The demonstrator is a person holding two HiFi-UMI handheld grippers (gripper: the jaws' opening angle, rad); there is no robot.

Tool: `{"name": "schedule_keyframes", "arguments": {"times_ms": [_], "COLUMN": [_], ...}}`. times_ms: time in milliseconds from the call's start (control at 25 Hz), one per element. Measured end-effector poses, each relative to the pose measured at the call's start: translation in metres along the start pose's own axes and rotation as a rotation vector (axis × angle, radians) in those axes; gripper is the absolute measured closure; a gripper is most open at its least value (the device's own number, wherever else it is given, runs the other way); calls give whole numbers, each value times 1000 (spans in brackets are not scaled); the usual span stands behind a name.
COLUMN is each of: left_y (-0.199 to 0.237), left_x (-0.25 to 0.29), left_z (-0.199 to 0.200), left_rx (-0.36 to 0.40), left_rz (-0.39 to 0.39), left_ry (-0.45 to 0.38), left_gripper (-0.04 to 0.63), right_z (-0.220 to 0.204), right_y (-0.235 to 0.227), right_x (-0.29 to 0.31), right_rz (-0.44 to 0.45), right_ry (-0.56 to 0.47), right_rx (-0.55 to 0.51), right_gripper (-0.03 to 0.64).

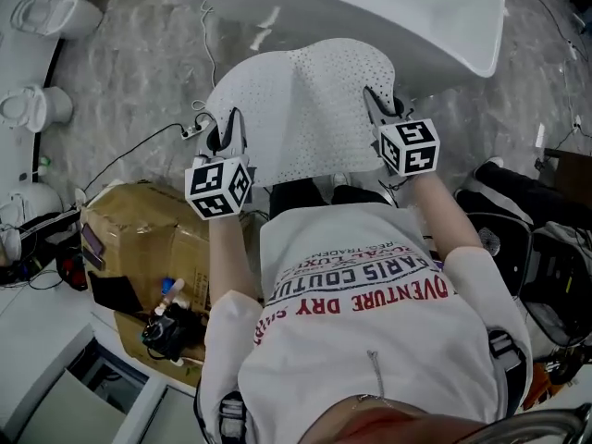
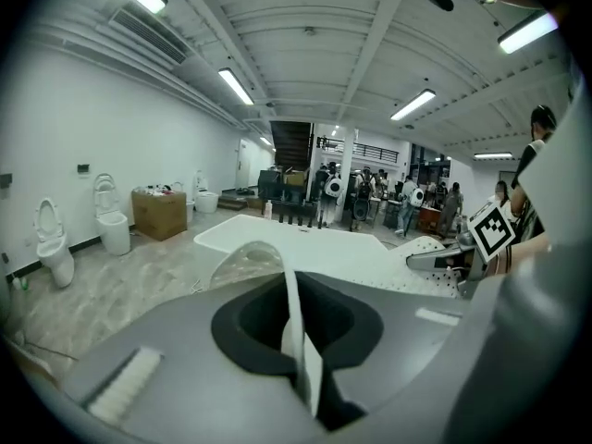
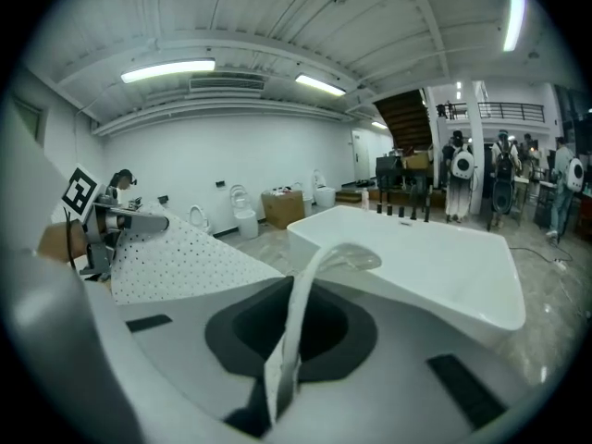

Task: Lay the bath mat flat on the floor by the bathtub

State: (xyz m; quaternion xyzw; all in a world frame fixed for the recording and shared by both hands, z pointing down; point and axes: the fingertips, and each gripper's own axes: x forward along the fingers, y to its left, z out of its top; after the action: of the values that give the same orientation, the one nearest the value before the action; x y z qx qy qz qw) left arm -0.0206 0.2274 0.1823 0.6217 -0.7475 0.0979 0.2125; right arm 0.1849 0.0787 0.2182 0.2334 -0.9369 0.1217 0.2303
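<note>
Mid-frame, the left claw (image 1: pixel 228 135) and right claw (image 1: pixel 377 105) each pinch an edge of the bath mat (image 1: pixel 305 109). The bathtub (image 1: pixel 398 17) sits at the top.

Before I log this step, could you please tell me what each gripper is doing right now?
Left gripper: closed on the bath mat.
Right gripper: closed on the bath mat.

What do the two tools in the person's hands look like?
The left tool and the right tool are grey with black parts. Each carries a white cube printed with black square markers. The person wears a white short-sleeved T-shirt with red and blue lettering.
</note>
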Motion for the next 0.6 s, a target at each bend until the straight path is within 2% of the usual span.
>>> {"name": "schedule_keyframes", "arguments": {"times_ms": [160, 320, 440, 600], "left_y": [38, 78, 99, 123], "left_x": [62, 125, 168, 217], "left_z": [14, 25, 31, 31], "left_rx": [31, 19, 57, 74], "left_rz": [-107, -218, -318, -392], "left_ry": [45, 97, 141, 165], "left_gripper": [578, 578, 578, 578], "right_z": [7, 16, 13, 7], "right_y": [-13, -26, -32, -44], "right_x": [46, 96, 118, 151], "right_rz": [-97, -211, -313, -396], "right_ry": [28, 53, 80, 96], "right_rx": [64, 141, 217, 260], "right_gripper": [600, 600, 600, 600]}}
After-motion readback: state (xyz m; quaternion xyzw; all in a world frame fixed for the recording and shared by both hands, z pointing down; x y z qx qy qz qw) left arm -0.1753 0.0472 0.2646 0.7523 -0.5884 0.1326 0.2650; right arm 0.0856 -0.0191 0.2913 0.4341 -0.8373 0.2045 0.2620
